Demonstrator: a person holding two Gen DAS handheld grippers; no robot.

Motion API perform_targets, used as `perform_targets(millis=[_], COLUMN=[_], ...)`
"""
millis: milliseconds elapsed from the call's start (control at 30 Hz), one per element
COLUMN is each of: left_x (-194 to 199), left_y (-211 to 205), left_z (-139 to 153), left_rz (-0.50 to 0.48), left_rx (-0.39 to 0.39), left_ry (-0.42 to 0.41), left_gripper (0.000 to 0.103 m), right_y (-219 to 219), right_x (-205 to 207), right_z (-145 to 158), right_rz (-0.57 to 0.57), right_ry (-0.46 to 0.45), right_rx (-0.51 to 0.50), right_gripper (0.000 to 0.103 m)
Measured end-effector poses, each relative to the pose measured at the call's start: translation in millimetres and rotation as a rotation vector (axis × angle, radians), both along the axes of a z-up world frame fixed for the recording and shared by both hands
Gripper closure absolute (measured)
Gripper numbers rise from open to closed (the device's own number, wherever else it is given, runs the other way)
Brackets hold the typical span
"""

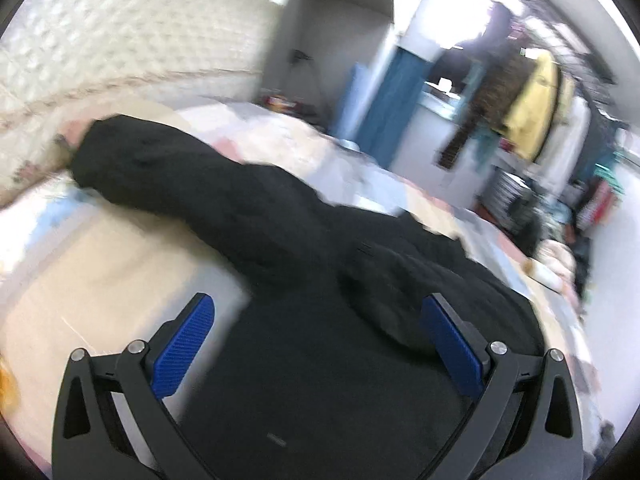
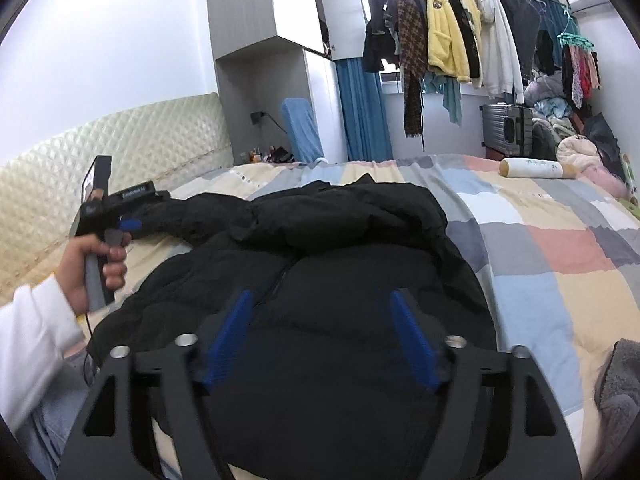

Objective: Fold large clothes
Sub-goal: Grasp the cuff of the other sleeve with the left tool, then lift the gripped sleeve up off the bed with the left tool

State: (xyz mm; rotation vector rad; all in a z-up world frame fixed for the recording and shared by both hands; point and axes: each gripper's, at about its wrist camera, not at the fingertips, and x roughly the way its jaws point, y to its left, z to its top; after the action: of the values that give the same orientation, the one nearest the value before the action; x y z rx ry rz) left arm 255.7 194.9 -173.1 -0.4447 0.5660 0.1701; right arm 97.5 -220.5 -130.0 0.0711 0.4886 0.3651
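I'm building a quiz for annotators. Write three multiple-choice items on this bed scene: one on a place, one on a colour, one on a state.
1. Where does the puffy black padded jacket lie?
A. on the pastel patchwork bed cover
B. on the clothes rail
C. on the floor

2. What colour are the ribbed pads of the right gripper?
A. red
B. blue
C. white

3. How do the jaws of the left gripper stand?
A. shut on a sleeve
B. shut on nothing
C. open, nothing clamped

Answers:
1 A: the right wrist view shows the jacket spread over the checked cover.
2 B: both pads show bright blue against the black frame.
3 C: the left wrist view shows the two pads wide apart above the jacket, with no cloth pinched between them.
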Motion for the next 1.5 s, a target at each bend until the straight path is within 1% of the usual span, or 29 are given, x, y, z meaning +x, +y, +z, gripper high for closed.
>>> perform_targets(millis=[33, 100, 133, 200, 233, 267, 300, 367, 433, 533, 667, 733, 800, 833, 933, 1000, 1100, 1133, 1167, 1200, 1233, 1267, 1333, 1367, 1400, 1433, 1467, 1500], left_x=[4.3, 7.5, 8.7, 9.5, 9.4, 8.5, 7.6, 6.8, 7.5, 14.8, 34.9, 46.8, 57.4, 63.9, 79.4, 82.0, 83.5, 84.2, 84.2, 83.2, 82.9, 83.2, 82.2, 79.8, 78.2, 72.9, 70.6, 66.2], left_y=[21.9, 56.5, 66.1, 99.5, 121.0, 132.5, 147.9, 183.0, 207.9, 237.0, 265.4, 279.5, 290.2, 294.2, 308.0, 317.1, 333.4, 339.0, 342.1, 343.2, 345.0, 345.7, 347.2, 348.7, 350.3, 352.7, 354.1, 356.4], left_z=[-1.3, -6.8, -9.3, -20.0, -29.6, -34.6, -40.8, -57.4, -74.8, -96.1, -112.5, -115.7, -120.2, -121.5, -119.3, -122.5, -133.5, -139.7, -142.4, -143.6, -144.2, -142.0, -133.5, -127.8, -125.1, -120.0, -117.7, -116.5], left_rz=[0.033, 0.089, 0.104, 0.146, 0.170, 0.181, 0.192, 0.228, 0.268, 0.320, 0.336, 0.351, 0.363, 0.363, 0.359, 0.366, 0.390, 0.395, 0.402, 0.412, 0.431, 0.442, 0.457, 0.459, 0.462, 0.467, 0.470, 0.472], left_rx=[-0.018, -0.056, -0.070, -0.134, -0.191, -0.223, -0.259, -0.337, -0.397, -0.451, -0.523, -0.538, -0.541, -0.537, -0.509, -0.531, -0.628, -0.685, -0.712, -0.721, -0.733, -0.732, -0.696, -0.681, -0.679, -0.684, -0.685, -0.683], left_ry=[0.001, 0.003, 0.005, 0.017, 0.024, 0.020, 0.013, -0.006, -0.007, -0.009, -0.046, -0.086, -0.093, -0.086, -0.112, -0.147, -0.211, -0.235, -0.249, -0.253, -0.252, -0.240, -0.216, -0.214, -0.216, -0.224, -0.221, -0.213], left_gripper=[0.000, 0.000, 0.000, 0.000, 0.001, 0.001, 0.001, 0.001, 0.001, 0.001, 0.001, 0.001, 0.001, 0.001, 0.001, 0.001, 0.001, 0.001, 0.002, 0.009, 0.019, 0.022, 0.039, 0.045, 0.056, 0.065, 0.069, 0.077], right_y=[3.1, 7.1, 10.6, 17.6, 19.9, 21.7, 23.7, 24.4, 25.3, 23.9, 26.1, 29.3, 32.4, 33.9, 42.0, 44.5, 48.3, 50.6, 52.7, 53.9, 55.2, 55.9, 57.0, 57.7, 58.1, 58.8, 59.2, 59.5], right_x=[0.6, 0.7, 1.4, 5.6, 7.8, 10.3, 14.0, 18.8, 24.3, 32.2, 48.1, 56.6, 66.2, 69.3, 79.6, 85.5, 93.0, 94.7, 95.6, 95.7, 96.1, 96.2, 96.8, 98.4, 98.9, 98.8, 99.1, 97.4], right_z=[0.2, -1.5, -2.9, -5.5, -6.7, -7.9, -9.3, -11.6, -13.3, -11.5, -8.8, -9.5, -13.0, -14.1, -18.5, -21.3, -24.5, -25.4, -26.1, -26.5, -26.7, -26.7, -27.2, -27.6, -27.5, -26.9, -25.9, -24.7], right_rz=[0.007, 0.011, 0.014, 0.019, 0.017, 0.013, 0.002, -0.007, -0.034, -0.080, -0.135, -0.154, -0.176, -0.188, -0.239, -0.250, -0.257, -0.256, -0.257, -0.257, -0.259, -0.264, -0.279, -0.280, -0.281, -0.280, -0.277, -0.273], right_ry=[0.004, 0.010, 0.015, 0.029, 0.035, 0.042, 0.054, 0.072, 0.093, 0.094, 0.108, 0.117, 0.139, 0.145, 0.155, 0.170, 0.191, 0.196, 0.199, 0.201, 0.202, 0.203, 0.205, 0.208, 0.209, 0.209, 0.207, 0.201], right_rx=[-0.003, -0.014, -0.026, -0.048, -0.055, -0.059, -0.057, -0.053, -0.070, -0.056, -0.043, -0.050, -0.058, -0.066, -0.127, -0.127, -0.124, -0.130, -0.136, -0.143, -0.153, -0.161, -0.177, -0.181, -0.184, -0.183, -0.182, -0.183], right_gripper=[0.027, 0.020, 0.020, 0.014, 0.011, 0.004, 0.000, 0.000, 0.000, 0.000, 0.000, 0.000, 0.000, 0.000, 0.000, 0.000, 0.000, 0.000, 0.000, 0.000, 0.000, 0.000, 0.000, 0.000, 0.000, 0.000, 0.000, 0.000])
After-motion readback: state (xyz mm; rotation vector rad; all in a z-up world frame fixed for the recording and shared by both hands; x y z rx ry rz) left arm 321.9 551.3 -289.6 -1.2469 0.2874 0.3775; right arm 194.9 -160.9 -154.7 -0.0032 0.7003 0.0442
